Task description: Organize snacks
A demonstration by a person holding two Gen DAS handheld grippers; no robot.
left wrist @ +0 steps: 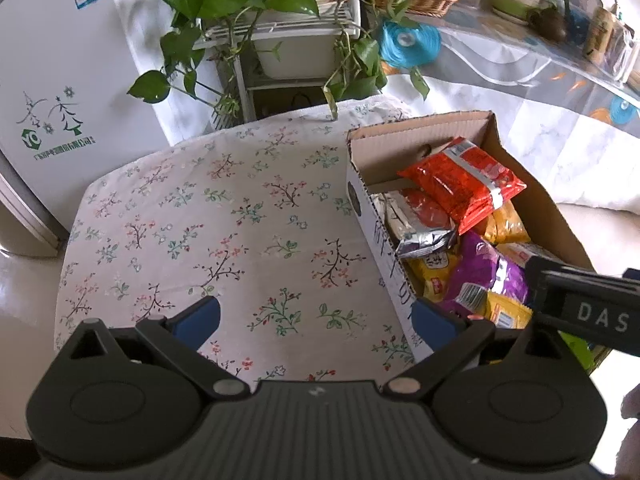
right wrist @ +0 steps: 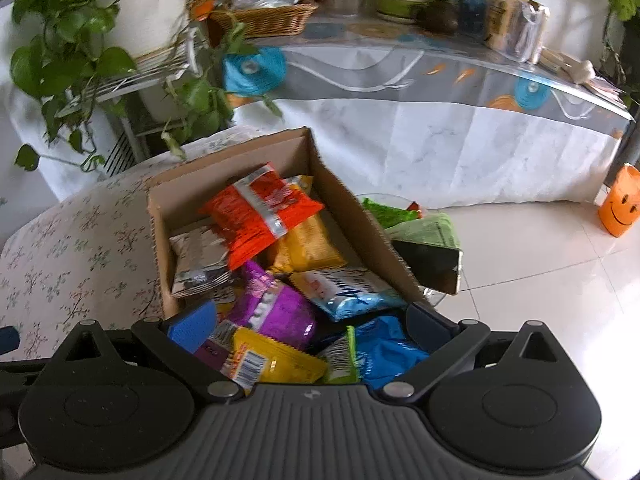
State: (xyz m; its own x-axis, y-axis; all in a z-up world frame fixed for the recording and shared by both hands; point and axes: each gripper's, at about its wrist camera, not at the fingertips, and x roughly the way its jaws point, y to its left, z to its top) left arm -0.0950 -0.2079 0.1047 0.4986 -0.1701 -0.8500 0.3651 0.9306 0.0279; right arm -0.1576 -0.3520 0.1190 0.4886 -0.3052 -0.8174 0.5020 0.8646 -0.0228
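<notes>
A cardboard box (left wrist: 362, 196) stands on the right side of a floral-cloth table (left wrist: 224, 224). It holds several snack packs: an orange-red pack (left wrist: 464, 180) on top, a silver pack (left wrist: 424, 236), a purple pack (left wrist: 484, 268) and yellow packs (left wrist: 508, 224). My left gripper (left wrist: 316, 320) is open and empty over the cloth, left of the box. In the right wrist view the box (right wrist: 340, 196) shows the orange-red pack (right wrist: 260, 208), purple pack (right wrist: 276, 312), a light blue pack (right wrist: 352, 288) and a yellow pack (right wrist: 276, 360). My right gripper (right wrist: 308, 324) is open above the box's near end, holding nothing.
A potted vine on a white rack (left wrist: 276, 28) stands behind the table. A long covered table (right wrist: 440, 92) with a wicker basket (right wrist: 264, 20) is at the back. Green packs (right wrist: 404, 220) lie on a low stand to the right of the box. An orange pumpkin bucket (right wrist: 620, 208) sits on the tiled floor.
</notes>
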